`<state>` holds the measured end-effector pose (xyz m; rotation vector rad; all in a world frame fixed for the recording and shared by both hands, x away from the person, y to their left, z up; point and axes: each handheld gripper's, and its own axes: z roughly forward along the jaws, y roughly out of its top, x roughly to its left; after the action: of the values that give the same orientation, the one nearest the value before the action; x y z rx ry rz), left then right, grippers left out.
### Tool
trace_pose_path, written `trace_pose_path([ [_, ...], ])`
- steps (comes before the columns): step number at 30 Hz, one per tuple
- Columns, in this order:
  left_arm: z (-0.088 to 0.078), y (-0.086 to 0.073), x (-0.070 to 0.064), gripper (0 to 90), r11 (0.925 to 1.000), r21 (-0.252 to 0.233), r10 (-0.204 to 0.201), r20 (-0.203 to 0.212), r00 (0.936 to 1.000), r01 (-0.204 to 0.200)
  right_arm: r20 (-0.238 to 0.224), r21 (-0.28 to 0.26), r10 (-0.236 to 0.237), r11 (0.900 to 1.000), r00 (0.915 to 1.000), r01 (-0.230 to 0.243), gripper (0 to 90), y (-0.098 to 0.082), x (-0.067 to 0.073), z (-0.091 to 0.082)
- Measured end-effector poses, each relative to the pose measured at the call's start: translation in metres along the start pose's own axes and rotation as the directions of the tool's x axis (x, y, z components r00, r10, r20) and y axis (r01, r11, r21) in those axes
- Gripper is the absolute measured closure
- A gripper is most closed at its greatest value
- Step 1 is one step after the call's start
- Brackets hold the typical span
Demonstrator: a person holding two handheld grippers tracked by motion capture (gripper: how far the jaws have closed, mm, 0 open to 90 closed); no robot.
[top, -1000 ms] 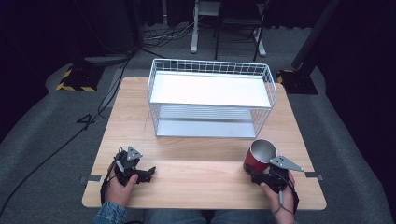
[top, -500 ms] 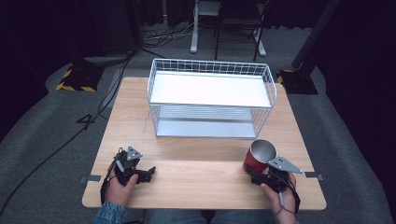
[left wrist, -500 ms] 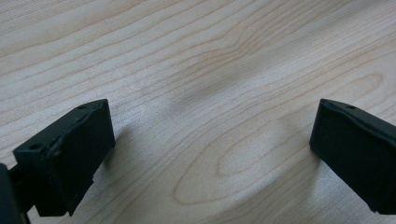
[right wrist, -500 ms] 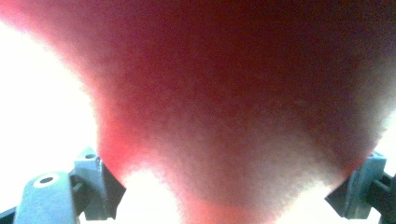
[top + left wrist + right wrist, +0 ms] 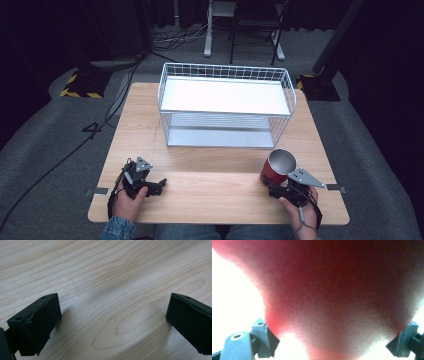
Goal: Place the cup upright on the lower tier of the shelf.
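Note:
A red cup (image 5: 276, 171) with a shiny metal inside stands at the table's front right, just ahead of a person's right hand. My right gripper (image 5: 270, 183) reaches around its base. In the right gripper view the cup's red wall (image 5: 342, 290) is a close blur spanning the whole gap between the jaws, so the gripper looks shut on it. My left gripper (image 5: 157, 185) rests near the front left edge, held in the other hand. In the left gripper view its jaws stand wide apart over bare wood, and the left gripper (image 5: 113, 322) holds nothing.
A white wire rack (image 5: 226, 106) with two shelves stands at the middle back of the wooden table (image 5: 215, 197). Bare wood lies between the two hands and in front of the rack. Dark floor, cables and stands surround the table.

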<state>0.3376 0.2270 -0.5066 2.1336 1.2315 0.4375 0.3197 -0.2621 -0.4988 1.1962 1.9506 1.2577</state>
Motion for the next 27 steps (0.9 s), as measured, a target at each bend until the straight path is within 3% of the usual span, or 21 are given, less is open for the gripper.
trace_pose_path([
  [17,0.0,0.0,0.0,0.3,1.0,0.0,0.0,0.0,1.0,0.0,-0.04,-0.058,-0.045,0.997,0.9982,0.043,16.5,0.03,0.01,0.001],
  [27,0.0,0.0,0.0,0.6,1.0,-0.003,0.005,-0.001,1.0,-0.005,-0.114,-0.069,-0.099,0.993,0.9885,0.092,16.5,0.063,0.026,0.018],
])
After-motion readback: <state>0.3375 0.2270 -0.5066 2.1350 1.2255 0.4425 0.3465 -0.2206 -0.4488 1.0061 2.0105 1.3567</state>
